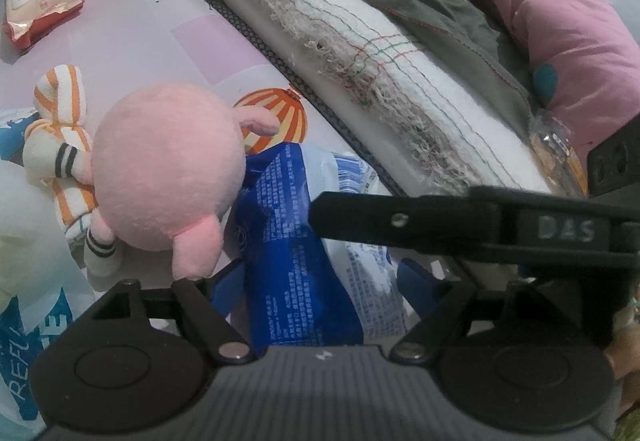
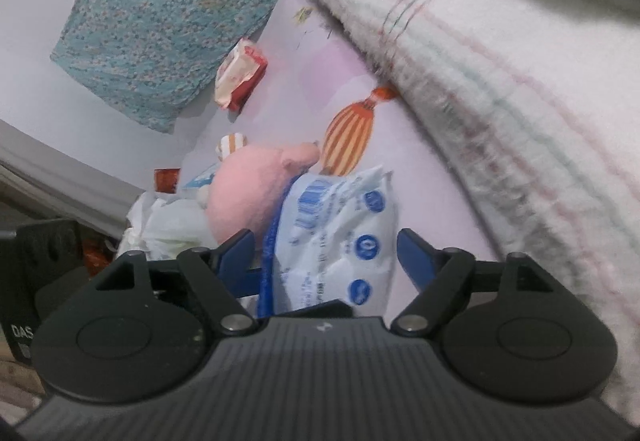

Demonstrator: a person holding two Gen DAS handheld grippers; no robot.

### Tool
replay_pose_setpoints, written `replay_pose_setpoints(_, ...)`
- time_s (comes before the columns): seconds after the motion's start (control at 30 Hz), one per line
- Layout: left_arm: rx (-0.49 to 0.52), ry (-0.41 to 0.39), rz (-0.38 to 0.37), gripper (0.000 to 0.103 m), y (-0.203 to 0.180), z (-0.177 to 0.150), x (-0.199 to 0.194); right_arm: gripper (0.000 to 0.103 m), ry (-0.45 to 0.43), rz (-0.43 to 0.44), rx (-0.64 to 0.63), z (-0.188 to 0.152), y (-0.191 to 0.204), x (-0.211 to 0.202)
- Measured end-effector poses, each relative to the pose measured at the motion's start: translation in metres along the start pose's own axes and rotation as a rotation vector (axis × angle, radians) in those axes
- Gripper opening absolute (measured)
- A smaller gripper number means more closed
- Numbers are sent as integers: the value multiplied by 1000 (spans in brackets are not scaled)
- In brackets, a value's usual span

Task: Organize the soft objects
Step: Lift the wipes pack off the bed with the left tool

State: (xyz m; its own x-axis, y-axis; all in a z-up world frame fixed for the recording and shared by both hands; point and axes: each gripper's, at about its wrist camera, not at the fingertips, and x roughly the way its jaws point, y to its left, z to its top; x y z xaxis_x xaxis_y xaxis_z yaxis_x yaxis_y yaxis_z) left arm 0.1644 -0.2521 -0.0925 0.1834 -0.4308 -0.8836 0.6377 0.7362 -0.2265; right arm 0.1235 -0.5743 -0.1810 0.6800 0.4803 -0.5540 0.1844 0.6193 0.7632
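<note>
My left claw [image 1: 320, 281] stands spread, its blue fingers [image 1: 226, 283] on either side of a blue-and-white plastic pack [image 1: 296, 241]. I cannot make out either pad pressing on the pack. Across the left view lies a black arm of my other tool, with the raised letters "DAS" on it. The pack's blue face is covered in fine white print too small to read; its white end shows a blue barcode.

My right claw [image 2: 326, 257] is spread as well, with the same pack [image 2: 336, 233] between its blue fingers [image 2: 416, 253]; here the white face shows the barcode and a column of round blue symbols. The pads sit close to the pack's sides, but I cannot tell whether they touch it.

Just beyond the pack lies the pink plush doll [image 1: 160, 177], its big round head against the pack's edge, its body in orange-and-white stripes with dark bands at the cuffs. It rests on a pale lilac sheet [image 1: 132, 33] printed with an orange striped balloon [image 1: 280, 117]. Near the lower left edge a printed word begins "REFL".

Farther out on the sheet lies a red-and-cream wipes packet [image 1: 42, 7]; its label is unreadable. To the right a frayed white towel [image 1: 360, 53] with thin coloured stripes hangs over a rail, with grey-green cloth [image 1: 440, 5] and a pink cushion [image 1: 568, 41] behind. In the right view a teal floral cloth [image 2: 160, 17] lies well apart.
</note>
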Motion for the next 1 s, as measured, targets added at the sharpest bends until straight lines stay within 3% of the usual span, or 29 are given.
replay_pose_setpoints(0.1,-10,-9,10,78,1,2,-2,59,-17,-21,-11,0,1,1)
replay_pose_setpoints(0.17,-13,-15,7,77,0,3,-5,54,-22,-9,0,-1,-2,-1)
replay_pose_setpoints(0.67,45,-162,-17,75,-34,-6,-69,51,-175,-4,-115,-13,36,-68)
replay_pose_setpoints(1.0,35,-290,44,74,-41,-23,-134,51,-241,78,-215,-26,90,-107)
